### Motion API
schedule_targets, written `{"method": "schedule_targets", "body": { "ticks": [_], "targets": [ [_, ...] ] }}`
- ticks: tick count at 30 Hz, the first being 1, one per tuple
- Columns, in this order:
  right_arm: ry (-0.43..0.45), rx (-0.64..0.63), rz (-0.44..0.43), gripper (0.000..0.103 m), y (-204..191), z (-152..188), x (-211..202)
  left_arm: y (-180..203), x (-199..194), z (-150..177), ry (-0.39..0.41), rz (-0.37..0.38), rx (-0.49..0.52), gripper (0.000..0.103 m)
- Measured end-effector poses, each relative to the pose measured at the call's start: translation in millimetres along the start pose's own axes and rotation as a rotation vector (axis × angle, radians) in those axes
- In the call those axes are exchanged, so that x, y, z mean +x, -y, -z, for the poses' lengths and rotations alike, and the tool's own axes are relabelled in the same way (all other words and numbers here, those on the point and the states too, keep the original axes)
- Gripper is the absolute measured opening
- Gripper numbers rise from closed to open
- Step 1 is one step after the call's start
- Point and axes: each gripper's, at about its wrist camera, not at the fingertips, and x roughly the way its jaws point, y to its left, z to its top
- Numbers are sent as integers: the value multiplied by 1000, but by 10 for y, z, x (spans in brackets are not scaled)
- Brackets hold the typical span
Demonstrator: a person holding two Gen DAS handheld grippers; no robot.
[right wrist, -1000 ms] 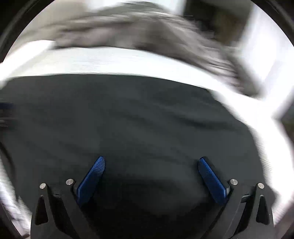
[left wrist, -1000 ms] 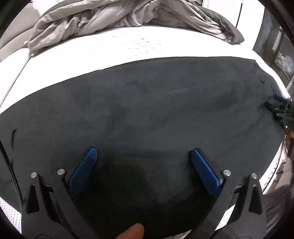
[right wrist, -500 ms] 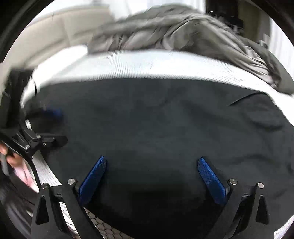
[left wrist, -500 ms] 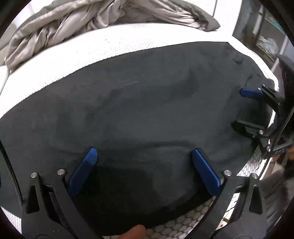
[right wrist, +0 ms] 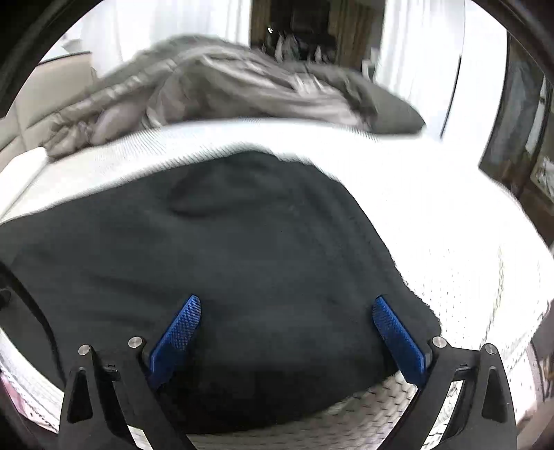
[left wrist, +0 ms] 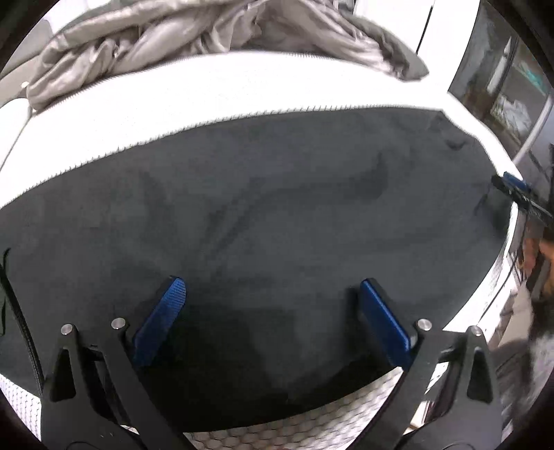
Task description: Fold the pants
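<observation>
Both claws, left claw (left wrist: 271,304) and right claw (right wrist: 287,322), hang spread apart above the black pants (left wrist: 259,214).

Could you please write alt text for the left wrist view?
Dark pants lie spread flat on a white mattress, with the open left gripper above their near edge. A rumpled grey blanket lies behind; the right gripper shows at far right.

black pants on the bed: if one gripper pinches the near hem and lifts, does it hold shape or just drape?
Probably drapes: the black pants lie flat on the white mattress with soft shallow creases, so the cloth looks limp. A single pinch would likely lift only a corner while the rest drags. Both the left gripper and right gripper are open above it, gripping nothing.
</observation>
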Motion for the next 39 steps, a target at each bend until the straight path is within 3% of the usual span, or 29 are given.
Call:
{"method": "schedule_targets", "body": {
  "ticks": [2,4,7,9,11,15,16,18,22,25,29,32,34,36,38,39],
  "targets": [
    [-7,-10,-115,102,-324,-156,99,124,1,-104,32,40,17,100],
    [-77,-65,-233,102,-795,-170,231,265,138,-203,9,55,34,100],
    [-160,-179,-306,102,-1325,-207,571,379,444,-263,-49,11,72,99],
    [-195,-279,-263,102,-1496,-127,775,318,483,-248,-54,13,64,99],
    [-162,-330,-232,102,-1379,-65,806,214,421,-244,-54,-6,61,99],
    [-130,-230,44,102,-602,-23,762,-279,259,-130,-34,-68,-12,99],
    [-131,-186,59,100,-421,-13,749,-378,208,-94,-27,-83,-27,100],
    [-120,-94,-40,97,-227,14,666,-486,160,-37,-37,-125,-43,101],
    [-123,-108,-68,99,-401,-86,680,-432,89,-96,-47,-145,-41,100],
    [-118,-107,-153,99,-722,-194,634,-302,98,-313,-15,-93,-48,100],
    [-160,-178,-246,100,-1387,-456,954,-96,340,-637,-18,-48,-9,101],
    [-253,-284,-191,100,-1767,-554,1300,-120,734,-713,-110,-117,28,101],
    [-246,-375,-148,100,-1839,-477,1333,-200,760,-648,-90,-75,10,102],
    [-212,-395,-118,100,-1611,-443,1274,-257,691,-616,-81,-48,35,102],
    [-214,-312,35,101,-1091,-451,1323,-338,644,-579,-71,-56,46,102],
    [-215,-252,70,102,-877,-467,1364,-392,630,-564,-71,-59,38,102]
  ]
}}
